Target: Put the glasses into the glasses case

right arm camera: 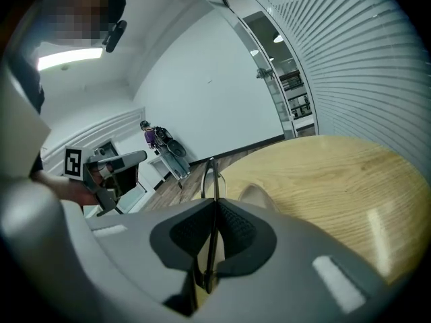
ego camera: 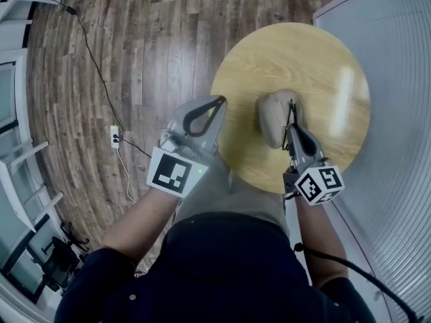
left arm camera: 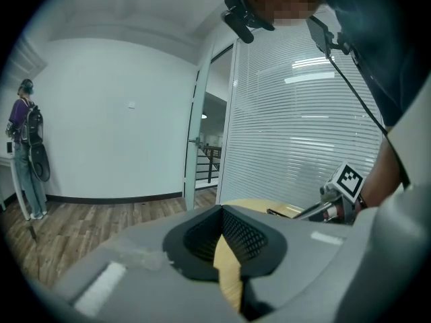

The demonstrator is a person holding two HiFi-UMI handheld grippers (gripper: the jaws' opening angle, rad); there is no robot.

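1. Our right claw [right arm camera: 215, 206] is pinched narrow on the glasses [right arm camera: 209, 173]. Their thin black frame stands edge-on between its pads.
2. Our left claw [left arm camera: 221, 208] has its tips together with nothing between them, and it hangs at the left edge of the counter [ego camera: 303, 59].
3. The beige glasses case [ego camera: 273, 116] lies on the counter just ahead of the right claw, with the glasses at its right edge.
4. The claw body hides most of the frame, and we cannot tell whether the case is open.
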